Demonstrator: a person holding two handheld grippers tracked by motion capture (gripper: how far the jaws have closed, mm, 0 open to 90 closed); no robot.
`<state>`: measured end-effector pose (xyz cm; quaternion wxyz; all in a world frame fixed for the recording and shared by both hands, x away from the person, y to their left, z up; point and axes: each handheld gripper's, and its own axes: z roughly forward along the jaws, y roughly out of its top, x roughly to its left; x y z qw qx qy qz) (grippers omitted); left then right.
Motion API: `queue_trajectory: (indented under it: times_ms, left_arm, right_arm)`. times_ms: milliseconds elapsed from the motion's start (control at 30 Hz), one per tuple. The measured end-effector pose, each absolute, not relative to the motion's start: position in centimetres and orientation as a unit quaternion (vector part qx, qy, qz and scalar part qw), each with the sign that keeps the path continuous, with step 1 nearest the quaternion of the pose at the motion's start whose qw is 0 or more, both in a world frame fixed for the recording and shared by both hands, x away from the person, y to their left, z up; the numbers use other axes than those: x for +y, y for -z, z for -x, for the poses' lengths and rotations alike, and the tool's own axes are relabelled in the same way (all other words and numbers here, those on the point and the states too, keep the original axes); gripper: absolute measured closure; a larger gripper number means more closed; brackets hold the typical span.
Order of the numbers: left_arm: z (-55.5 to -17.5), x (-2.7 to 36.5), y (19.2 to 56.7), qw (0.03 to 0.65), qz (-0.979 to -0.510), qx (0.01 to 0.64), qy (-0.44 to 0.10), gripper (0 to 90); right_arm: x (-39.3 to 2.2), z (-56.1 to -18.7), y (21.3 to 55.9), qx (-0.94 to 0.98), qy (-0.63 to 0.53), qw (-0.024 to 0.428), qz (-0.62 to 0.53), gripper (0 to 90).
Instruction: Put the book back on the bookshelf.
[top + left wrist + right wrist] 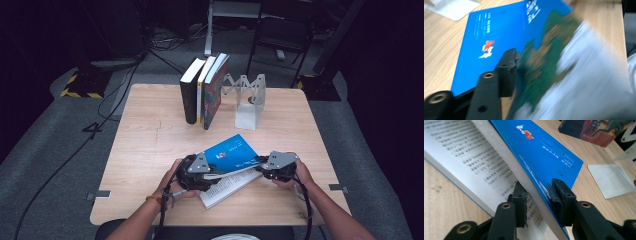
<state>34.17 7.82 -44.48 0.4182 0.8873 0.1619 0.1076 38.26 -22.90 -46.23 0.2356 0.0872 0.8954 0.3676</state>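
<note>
I count one open paperback with a bright blue cover (231,151) lying on the pale wooden table (145,145), near its front edge, between my two claws. Its blue cover and a wad of pages are lifted up off the printed page (456,150) that lies flat below.

My right claw (537,197) is at the book's right-hand end. In the right gripper view its two black jaws stand either side of the raised wad, one under the white pages, one against the blue cover, and they look clamped on it. I call that gripping the lifted half of the book.

My left claw (202,172) sits at the book's left end. In the left gripper view I see one black jaw lying on the blue cover; the other side is lost behind a blurred sweep of paper, so I cannot tell whether this claw is pinching anything or standing free.

Further back on the table I count three upright books (204,90): one black, one with a yellow spine, one with a dark patterned cover, leaning together. Just beside them stands one silvery metal bookend (248,100) with a zigzag folding arm.

Two hands, two claws, four books, one bookend.
</note>
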Motion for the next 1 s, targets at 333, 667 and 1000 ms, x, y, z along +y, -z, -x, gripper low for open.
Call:
queue_trajectory:
  times_ms: [333,667,1000]
  left_arm:
    - [-34.4,9.6,44.3,0.406,-0.891,0.154,-0.133,72.9]
    - [-35.7,11.3,45.0,0.434,-0.882,0.159,-0.09,72.4]
    - [-34.4,13.0,42.3,0.409,-0.878,0.2,-0.149,38.6]
  right_arm:
    - [-21.7,-37.1,45.5,0.899,-0.369,0.224,-0.077,69.9]
    - [-23.1,-38.8,46.4,0.887,-0.423,0.17,-0.066,67.3]
    - [-21.0,-37.4,45.4,0.903,-0.388,0.182,-0.034,77.2]
